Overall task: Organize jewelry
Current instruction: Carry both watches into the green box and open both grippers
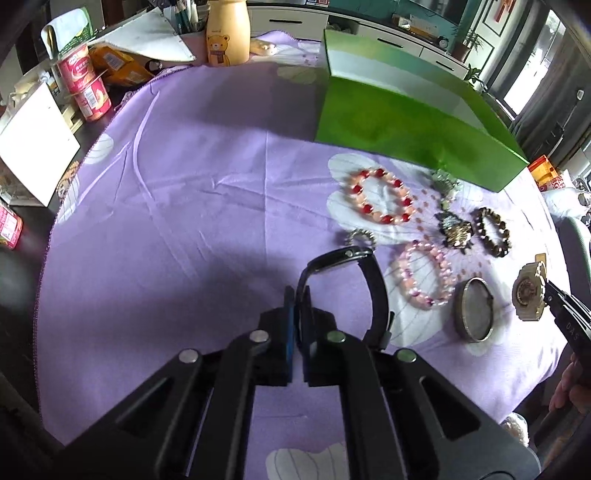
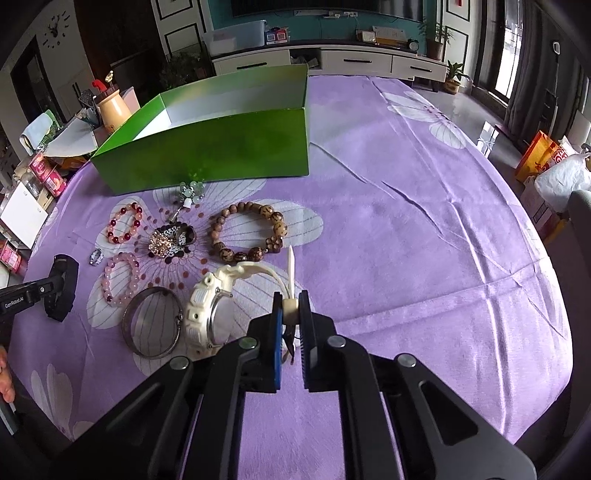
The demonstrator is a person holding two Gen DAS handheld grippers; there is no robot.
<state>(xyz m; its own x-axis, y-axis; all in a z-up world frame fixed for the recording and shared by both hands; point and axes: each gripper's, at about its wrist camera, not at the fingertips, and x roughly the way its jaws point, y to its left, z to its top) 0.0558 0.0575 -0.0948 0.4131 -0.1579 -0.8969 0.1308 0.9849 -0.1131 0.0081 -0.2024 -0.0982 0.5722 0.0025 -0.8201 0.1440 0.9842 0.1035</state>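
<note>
My left gripper (image 1: 298, 295) is shut on the strap of a black watch (image 1: 341, 258), held just above the purple cloth. My right gripper (image 2: 290, 306) is shut on the strap of a white watch (image 2: 210, 317); the watch also shows in the left wrist view (image 1: 528, 291). An open green box (image 2: 221, 147) stands at the back. Before it lie a red-and-pink bead bracelet (image 1: 380, 195), a pink bead bracelet (image 1: 424, 277), a brown bead bracelet (image 2: 245, 230), a metal bangle (image 2: 153, 321), a brooch (image 2: 168, 242) and a small beaded charm (image 2: 190, 192).
The purple flowered cloth (image 2: 406, 240) covers the table. Yogurt cups (image 1: 85, 85), a bear bottle (image 1: 227, 33), papers and a white box (image 1: 33, 147) crowd the left edge. An orange bag (image 2: 535, 158) stands past the right edge.
</note>
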